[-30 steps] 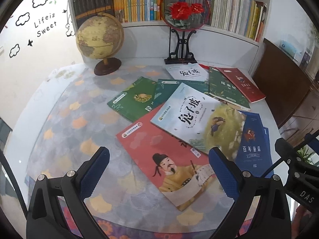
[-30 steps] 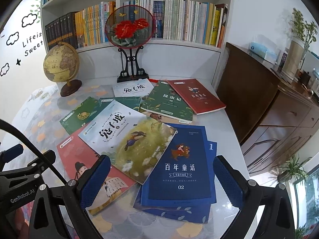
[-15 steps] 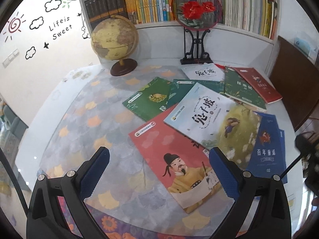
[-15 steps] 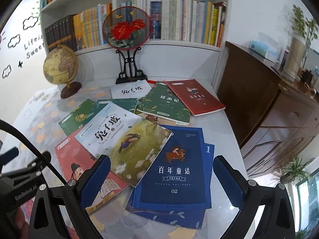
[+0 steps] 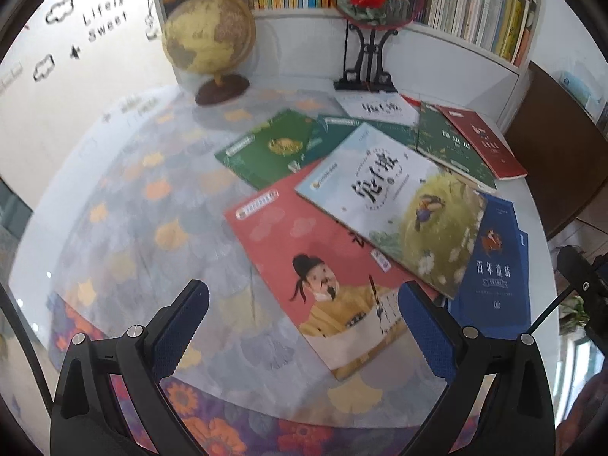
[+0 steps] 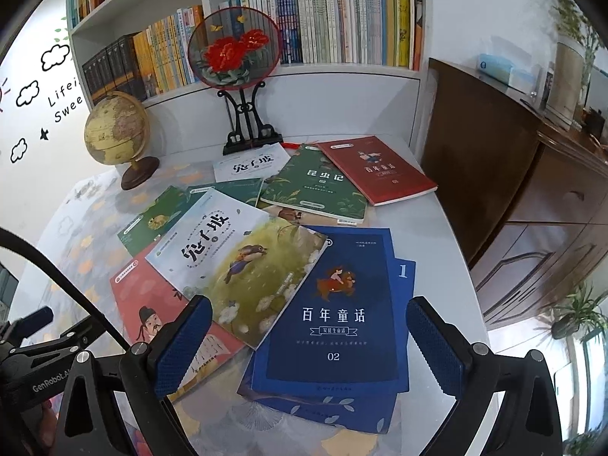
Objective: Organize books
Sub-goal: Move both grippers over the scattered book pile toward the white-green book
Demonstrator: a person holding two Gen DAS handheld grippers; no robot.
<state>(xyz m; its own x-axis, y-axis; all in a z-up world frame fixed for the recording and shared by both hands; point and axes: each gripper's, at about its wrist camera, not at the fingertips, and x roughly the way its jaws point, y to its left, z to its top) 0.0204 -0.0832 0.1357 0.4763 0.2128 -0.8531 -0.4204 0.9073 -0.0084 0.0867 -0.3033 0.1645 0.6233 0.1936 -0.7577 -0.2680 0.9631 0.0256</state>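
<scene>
A globe (image 6: 116, 129) on a dark wooden base stands at the far left of the table (image 6: 437, 228), near the back wall. Beside it, to the right, a round fan (image 6: 233, 51) embroidered with red flowers sits upright on a black ornamental stand. The table carries a pale cover (image 5: 125, 205) printed with orange and yellow leaves, with a floral border along the near edge. The left wall bears decals (image 5: 104, 24) of clouds and the words "Life is Sweet". A brown wooden cabinet (image 6: 532, 197) adjoins the table on the right; a pale blue box (image 6: 497, 68) and a potted plant (image 6: 573, 72) stand on it. Another green plant (image 6: 573, 315) shows low at right.
</scene>
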